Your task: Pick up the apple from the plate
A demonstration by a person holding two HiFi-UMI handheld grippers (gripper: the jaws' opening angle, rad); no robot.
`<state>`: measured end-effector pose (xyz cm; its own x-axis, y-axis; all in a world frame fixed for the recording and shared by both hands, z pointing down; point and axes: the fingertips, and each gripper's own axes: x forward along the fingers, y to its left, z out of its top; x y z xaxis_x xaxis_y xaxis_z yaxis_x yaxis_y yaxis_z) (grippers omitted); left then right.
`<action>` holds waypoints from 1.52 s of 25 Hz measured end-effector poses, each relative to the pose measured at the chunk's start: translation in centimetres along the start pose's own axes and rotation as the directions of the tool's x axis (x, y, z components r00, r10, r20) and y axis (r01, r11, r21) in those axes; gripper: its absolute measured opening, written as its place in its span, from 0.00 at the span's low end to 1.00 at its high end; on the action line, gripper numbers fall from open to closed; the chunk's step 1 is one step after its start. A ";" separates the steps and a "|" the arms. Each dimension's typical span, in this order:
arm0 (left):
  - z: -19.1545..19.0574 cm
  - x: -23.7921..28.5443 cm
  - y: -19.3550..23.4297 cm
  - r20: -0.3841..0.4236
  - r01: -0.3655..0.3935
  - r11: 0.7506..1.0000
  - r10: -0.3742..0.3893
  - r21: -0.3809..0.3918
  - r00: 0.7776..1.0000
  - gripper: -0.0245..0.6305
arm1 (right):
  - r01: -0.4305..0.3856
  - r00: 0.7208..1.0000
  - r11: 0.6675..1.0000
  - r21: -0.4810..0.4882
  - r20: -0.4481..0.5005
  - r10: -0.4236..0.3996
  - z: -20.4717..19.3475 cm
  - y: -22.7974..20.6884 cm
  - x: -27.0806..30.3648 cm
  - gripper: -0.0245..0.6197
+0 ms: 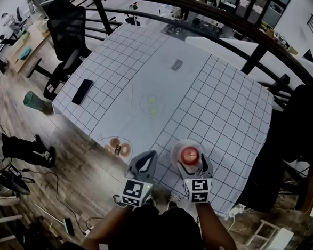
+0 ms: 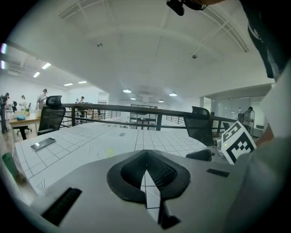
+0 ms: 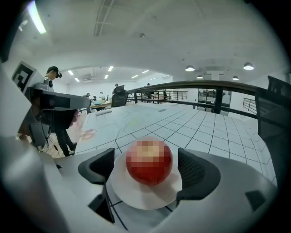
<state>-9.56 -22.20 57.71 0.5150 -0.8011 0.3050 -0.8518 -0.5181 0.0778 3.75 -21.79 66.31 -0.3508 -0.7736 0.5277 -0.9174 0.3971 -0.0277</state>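
A red apple (image 1: 189,155) sits on a small white plate (image 1: 178,146) near the front edge of the white gridded table (image 1: 212,99). My right gripper (image 1: 192,161) is open, one finger on each side of the apple. In the right gripper view the apple (image 3: 149,161) stands in the middle of the plate (image 3: 136,196), between the dark pads (image 3: 198,170) and apart from both. My left gripper (image 1: 150,157) hangs at the table's front edge, left of the plate. Its jaws (image 2: 146,160) are shut with nothing in them.
A black phone (image 1: 82,91) lies at the table's left edge. Two brown round shapes (image 1: 118,147) sit at the front corner beside my left gripper. Yellow-green marks (image 1: 152,105) are at mid-table. A black chair (image 1: 67,30) and a dark railing (image 1: 207,13) stand beyond.
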 end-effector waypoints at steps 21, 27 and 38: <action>-1.5 0.6 1.6 -0.041 -0.029 0.999 0.029 -0.013 0.999 0.07 | -0.001 0.995 1.000 -0.005 -0.101 0.001 -2.2 -0.8 3.1 0.67; -1.6 0.5 1.9 -0.044 -0.038 0.999 0.037 -0.013 0.998 0.07 | -0.007 0.996 1.000 -0.007 -0.094 0.006 -2.0 -0.8 3.3 0.67; -1.1 0.0 1.6 -0.036 -0.035 0.999 0.035 -0.007 0.999 0.07 | 0.002 1.000 1.000 0.002 0.018 -0.002 2.2 -1.0 1.1 0.67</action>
<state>-11.07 -22.71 58.88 0.4812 -0.8075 0.3413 -0.8701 -0.4873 0.0739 3.90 -24.12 65.00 -0.3523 -0.7832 0.5123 -0.9184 0.3946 -0.0283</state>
